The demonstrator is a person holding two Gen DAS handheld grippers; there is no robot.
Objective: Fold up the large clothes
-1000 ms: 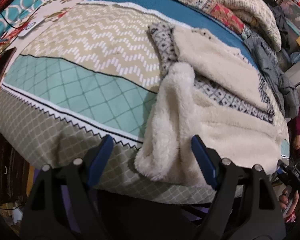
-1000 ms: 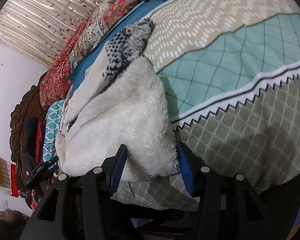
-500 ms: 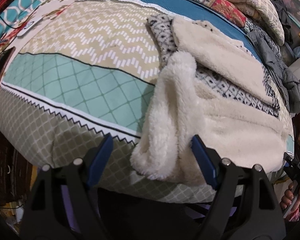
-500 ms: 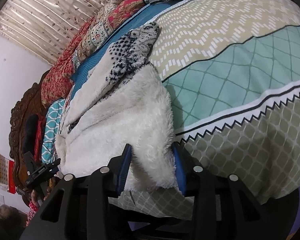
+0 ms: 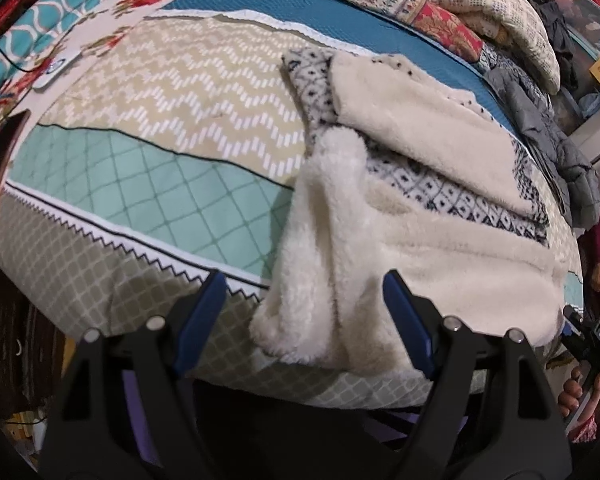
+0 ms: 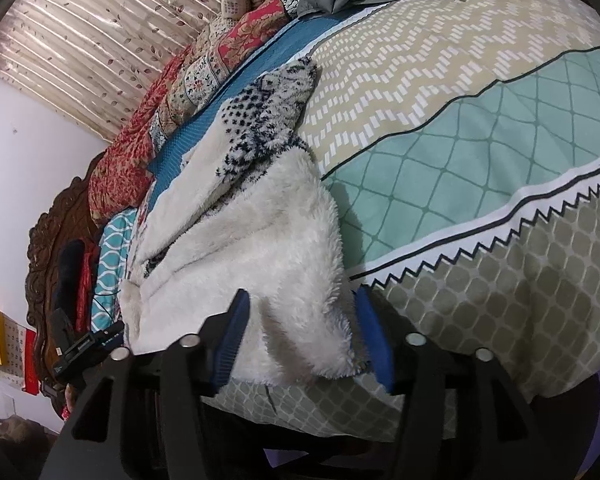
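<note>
A cream fleece garment (image 5: 400, 224) with a navy diamond-patterned side lies partly folded on the patterned bedspread (image 5: 148, 184). Its near edge hangs toward the bed's front edge. My left gripper (image 5: 306, 320) is open; the garment's near left corner lies between its blue fingers (image 5: 198, 320), untouched. In the right wrist view the same garment (image 6: 252, 248) fills the centre. My right gripper (image 6: 300, 336) is open, its blue fingers (image 6: 230, 340) standing either side of the garment's near fluffy corner without pinching it.
Floral pillows and quilts (image 5: 440, 8) line the far end of the bed. A grey puffer jacket (image 5: 548, 132) lies at the far right edge. A carved wooden headboard (image 6: 48, 240) and a curtain (image 6: 100, 40) stand behind. The other gripper (image 6: 84, 344) shows beyond the garment.
Both grippers have moved in toward the garment's near edge. The right gripper's fingers have narrowed somewhat around the fluffy corner. The garment lies as before.
</note>
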